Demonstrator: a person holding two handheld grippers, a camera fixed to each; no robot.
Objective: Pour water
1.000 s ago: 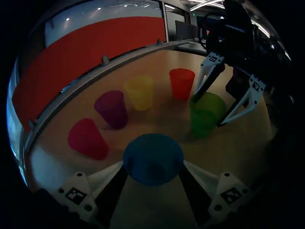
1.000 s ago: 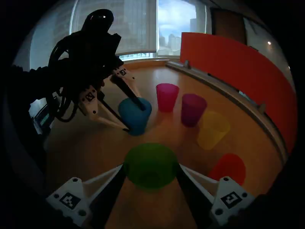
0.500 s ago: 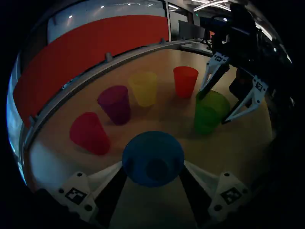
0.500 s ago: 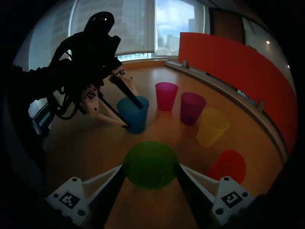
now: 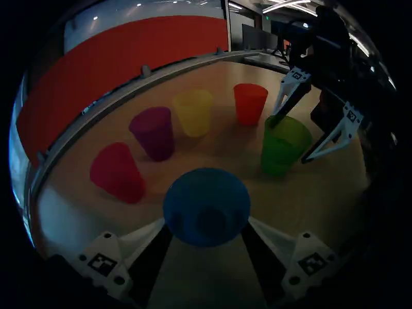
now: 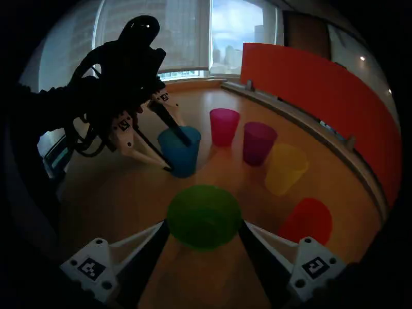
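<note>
Gripping blue translucent plastic cup [image 5: 206,203] upright in jaws of left gripper [image 5: 206,225], green translucent plastic cup [image 6: 204,213] in jaws of right gripper [image 6: 204,225]; both over wooden bench [image 5: 319,190], approx. opposite each other.

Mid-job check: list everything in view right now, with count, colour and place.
blue plastic cup: one, blue, in left gripper
green plastic cup: one, green, in right gripper
pink plastic cup: one, pink, table, row end by blue cup
purple plastic cup: one, purple, beside pink
yellow plastic cup: one, yellow, beside purple
orange-red plastic cup: one, orange-red, row end near green cup
wooden table: one, tan, under cups
red partition panel: one, red, behind the row
left gripper: one, white fingers, shut on blue cup
right gripper: one, white fingers, shut on green cup
</note>
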